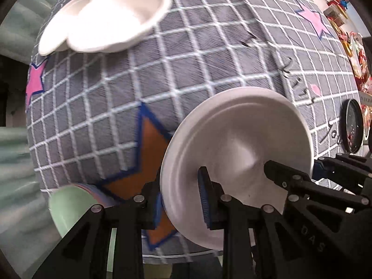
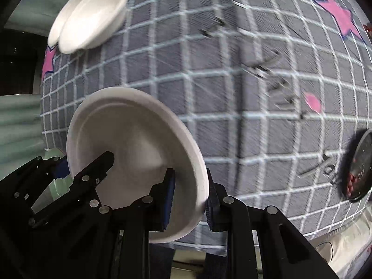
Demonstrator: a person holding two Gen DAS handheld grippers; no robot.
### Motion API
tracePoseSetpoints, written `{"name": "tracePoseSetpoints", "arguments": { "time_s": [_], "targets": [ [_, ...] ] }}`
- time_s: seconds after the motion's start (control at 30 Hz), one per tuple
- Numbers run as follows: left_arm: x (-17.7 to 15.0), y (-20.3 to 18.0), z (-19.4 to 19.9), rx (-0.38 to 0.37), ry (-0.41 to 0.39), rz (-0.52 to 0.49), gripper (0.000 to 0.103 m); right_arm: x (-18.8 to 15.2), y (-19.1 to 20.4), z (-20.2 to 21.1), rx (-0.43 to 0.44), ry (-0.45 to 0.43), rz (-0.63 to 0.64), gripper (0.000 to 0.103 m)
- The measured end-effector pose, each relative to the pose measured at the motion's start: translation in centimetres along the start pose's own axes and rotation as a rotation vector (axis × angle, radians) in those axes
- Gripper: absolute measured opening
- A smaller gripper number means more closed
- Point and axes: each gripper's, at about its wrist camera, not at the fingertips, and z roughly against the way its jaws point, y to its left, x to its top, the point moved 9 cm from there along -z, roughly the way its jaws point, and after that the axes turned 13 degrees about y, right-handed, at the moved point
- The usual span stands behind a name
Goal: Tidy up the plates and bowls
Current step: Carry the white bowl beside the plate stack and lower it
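Above the grid-patterned tablecloth (image 1: 186, 74), the left gripper (image 1: 179, 200) pinches one rim of a white plate (image 1: 237, 162); the right gripper (image 2: 190, 200) clamps the opposite rim; apparently light, stiff, probably paper; edges grip best.

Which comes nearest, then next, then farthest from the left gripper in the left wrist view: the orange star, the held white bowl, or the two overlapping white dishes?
1. Held white bowl: its rim clamped in the left gripper.
2. Orange star: on the cloth just beyond, left of the bowl.
3. Overlapping white dishes: far, upper left.
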Motion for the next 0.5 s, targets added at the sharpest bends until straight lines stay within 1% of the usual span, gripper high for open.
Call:
{"name": "tracePoseSetpoints", "arguments": {
  "time_s": [0.1,0.17,0.2,0.23,0.27,0.3,0.33,0.37,0.4,0.43,0.47,0.5],
  "targets": [
    [-1.1,-3.1,-0.5,0.004,0.004,0.01,0.03,-0.5,-1.3,-0.9,0.001,0.011,0.002,0.026],
    [-2.7,-5.9,-1.4,0.01,0.003,0.017,0.034,-0.6,-1.5,-1.5,0.002,0.017,0.012,0.026],
    [-3.2,-6.8,-1.6,0.015,0.006,0.021,0.041,-0.8,-2.1,-1.3,0.003,0.018,0.02,0.026],
    [-4.4,-8.3,-2.2,0.033,0.007,0.027,0.045,-0.8,-2.1,-1.6,0.0,0.019,0.03,0.026],
    [-5.4,-10.0,-3.5,0.056,0.001,0.037,0.056,-0.7,-2.3,-1.7,0.001,0.022,0.039,0.026],
    [-5.8,-10.5,-3.4,0.075,-0.011,0.049,0.064,-0.4,-1.9,-1.8,-0.003,0.025,0.04,0.027],
    [-6.4,-11.0,-3.1,0.087,-0.023,0.063,0.066,-0.3,-1.9,-1.9,0.001,0.029,0.039,0.028],
    [-7.0,-11.2,-2.8,0.094,-0.03,0.081,0.068,-0.3,-2.4,-1.6,0.007,0.029,0.036,0.041],
    [-7.4,-10.9,-2.6,0.094,-0.032,0.101,0.074,-0.3,-2.7,-1.4,0.009,0.023,0.028,0.064],
    [-7.9,-10.8,-2.4,0.086,-0.031,0.119,0.078,0.5,-2.6,-1.4,0.011,0.014,0.021,0.074],
    [-8.3,-10.4,-2.3,0.078,-0.034,0.138,0.08,0.7,-3.0,-1.0,0.033,-0.003,0.014,0.086],
    [-9.0,-10.4,-2.2,0.077,-0.038,0.159,0.08,0.8,-3.3,-0.7,0.057,-0.013,0.01,0.086]
  ]
}}
